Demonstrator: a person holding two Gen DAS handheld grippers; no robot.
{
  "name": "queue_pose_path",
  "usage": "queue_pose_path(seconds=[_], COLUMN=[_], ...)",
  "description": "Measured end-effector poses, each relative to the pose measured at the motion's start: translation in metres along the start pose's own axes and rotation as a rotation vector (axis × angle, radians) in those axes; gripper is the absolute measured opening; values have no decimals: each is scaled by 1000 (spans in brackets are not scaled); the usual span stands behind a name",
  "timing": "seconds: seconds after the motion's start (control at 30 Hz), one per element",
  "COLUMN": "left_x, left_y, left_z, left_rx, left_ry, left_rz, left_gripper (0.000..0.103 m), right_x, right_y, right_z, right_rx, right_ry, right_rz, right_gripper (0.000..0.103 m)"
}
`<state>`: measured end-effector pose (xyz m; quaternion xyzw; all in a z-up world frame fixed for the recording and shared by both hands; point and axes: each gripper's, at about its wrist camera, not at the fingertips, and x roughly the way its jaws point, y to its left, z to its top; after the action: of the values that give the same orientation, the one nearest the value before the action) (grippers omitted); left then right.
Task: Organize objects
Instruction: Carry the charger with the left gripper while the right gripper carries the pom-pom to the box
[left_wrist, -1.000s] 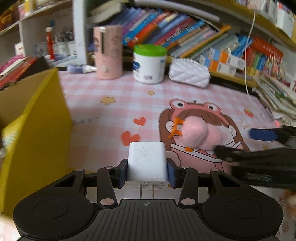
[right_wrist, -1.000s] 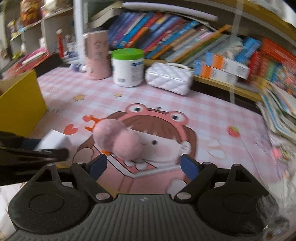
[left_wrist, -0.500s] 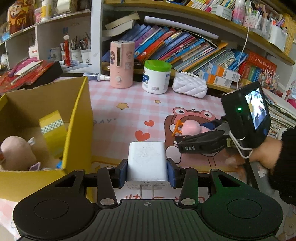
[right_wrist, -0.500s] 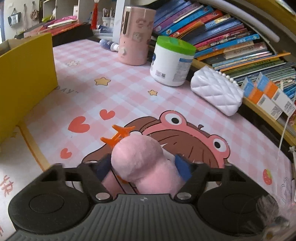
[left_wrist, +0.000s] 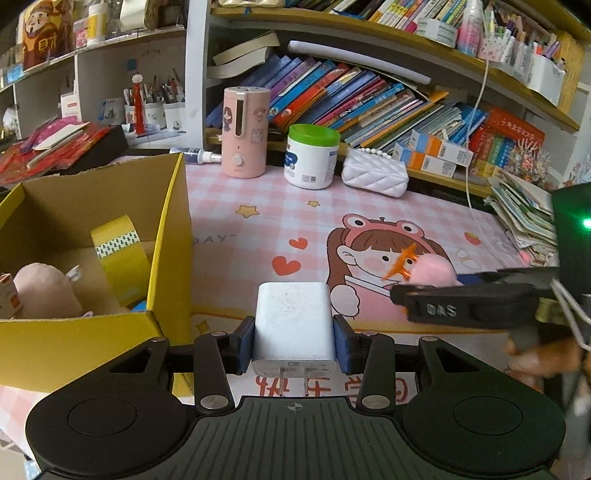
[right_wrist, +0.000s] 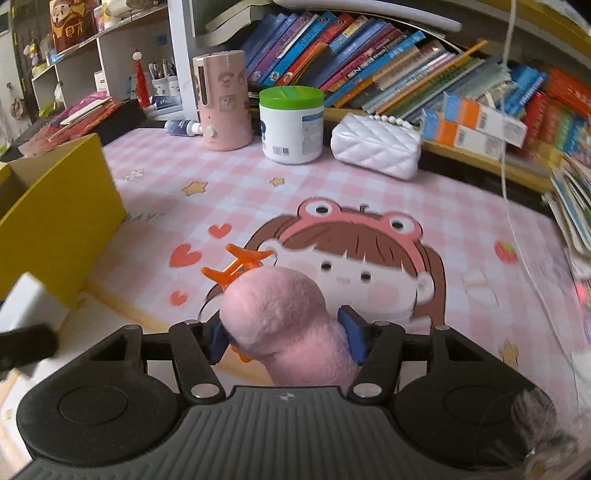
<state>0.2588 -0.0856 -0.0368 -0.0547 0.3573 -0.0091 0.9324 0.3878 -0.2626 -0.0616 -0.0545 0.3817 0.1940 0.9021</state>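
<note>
Left wrist view: left gripper (left_wrist: 293, 343) clamps white charger (left_wrist: 293, 325) by flat sides, prongs toward camera, just right of yellow box (left_wrist: 162, 258); likely headed for box, alongside tape roll (left_wrist: 120, 254).

Right wrist view: right gripper (right_wrist: 288, 338) jaws closing around pink plush (right_wrist: 284, 325), pads pressing its middle, low over pink mat (right_wrist: 236, 195); soft body needs central squeeze.

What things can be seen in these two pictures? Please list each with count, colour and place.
charger: 1, white, held in left hand-held gripper
plush toy: 1, pink with orange feet, between the closing jaws of right hand-held gripper
box: 1, yellow, left on table
tape roll: 1, yellow, inside box
jar: 1, white with green lid, back of table
humidifier: 1, pink, left of jar
purse: 1, white, right of jar
left hand-held gripper: 1, black
right hand-held gripper: 1, black
</note>
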Motion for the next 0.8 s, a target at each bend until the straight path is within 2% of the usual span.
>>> queue_pose_path(seconds=[0.33,0.8], left_x=[-31,-81], left_y=[21,76], left_z=[-15,-57], left_rx=[18,3], left_ry=[-22,-26], left_rz=[-33,-92], left_gripper=[41,41], right_x=[-74,-121], right_y=[31,109], right_z=[-36,-73], right_rx=[111,87], right_ry=[-35,-51], right_rz=[-20,-93], right_gripper=[58,58])
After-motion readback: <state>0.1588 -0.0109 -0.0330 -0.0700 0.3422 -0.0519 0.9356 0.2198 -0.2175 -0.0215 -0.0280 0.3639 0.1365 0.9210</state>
